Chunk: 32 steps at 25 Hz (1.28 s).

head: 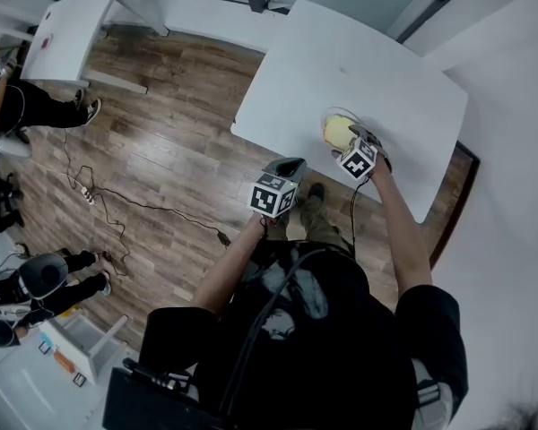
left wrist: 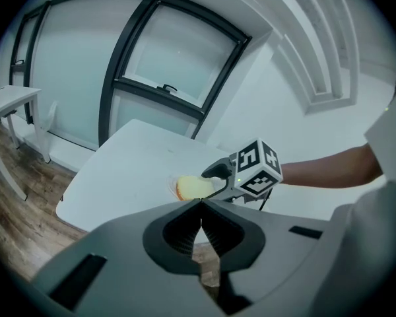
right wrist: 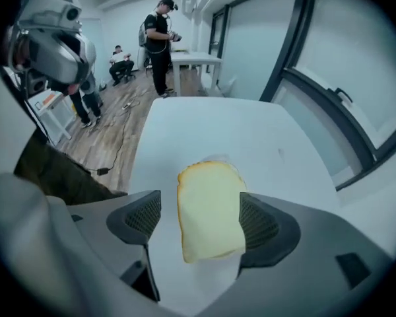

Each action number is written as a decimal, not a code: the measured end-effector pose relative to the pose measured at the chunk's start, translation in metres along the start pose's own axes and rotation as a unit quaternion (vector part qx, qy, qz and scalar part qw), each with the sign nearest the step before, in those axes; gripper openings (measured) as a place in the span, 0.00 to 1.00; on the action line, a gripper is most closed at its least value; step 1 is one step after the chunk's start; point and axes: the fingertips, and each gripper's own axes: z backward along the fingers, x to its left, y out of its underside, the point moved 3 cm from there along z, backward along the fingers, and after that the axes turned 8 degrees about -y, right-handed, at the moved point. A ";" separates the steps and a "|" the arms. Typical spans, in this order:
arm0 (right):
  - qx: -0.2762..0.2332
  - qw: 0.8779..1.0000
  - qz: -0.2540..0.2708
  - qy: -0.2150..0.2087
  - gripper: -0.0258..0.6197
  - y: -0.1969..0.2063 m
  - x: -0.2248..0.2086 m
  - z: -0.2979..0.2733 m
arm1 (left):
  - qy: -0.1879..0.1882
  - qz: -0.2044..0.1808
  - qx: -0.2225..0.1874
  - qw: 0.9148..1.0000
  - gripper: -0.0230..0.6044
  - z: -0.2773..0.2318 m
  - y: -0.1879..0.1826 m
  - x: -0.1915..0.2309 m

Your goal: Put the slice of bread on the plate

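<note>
Left gripper (left wrist: 202, 207) fingers (left wrist: 183, 233) together before bread slice (left wrist: 193, 187), right gripper (left wrist: 212, 179)

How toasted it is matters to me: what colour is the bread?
The bread is pale yellow with a golden-brown crust; clearest in the right gripper view.

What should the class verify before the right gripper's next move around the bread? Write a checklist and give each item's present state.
1. The right gripper has its jaws apart: ok.
2. The slice of bread is free of both jaws: cannot tell. There is a clear gap at the left jaw, but the bread's edge meets the right jaw.
3. The bread is over the plate: ok. Whether it rests flat: cannot tell.
4. The left gripper is shut, empty and off to the side of the plate: ok.
</note>
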 end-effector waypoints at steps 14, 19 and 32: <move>-0.299 0.902 -0.268 0.159 0.05 0.009 0.048 0.180 | 0.033 -0.050 -0.112 0.992 0.05 0.009 -0.074 -0.041; -0.377 0.845 -0.334 0.179 0.05 0.013 0.059 0.222 | 0.060 -0.088 -0.143 0.984 0.05 0.024 -0.088 -0.067; -0.404 0.843 -0.317 0.156 0.05 -0.005 0.076 0.230 | 0.046 -0.113 -0.154 0.980 0.05 0.038 -0.088 -0.073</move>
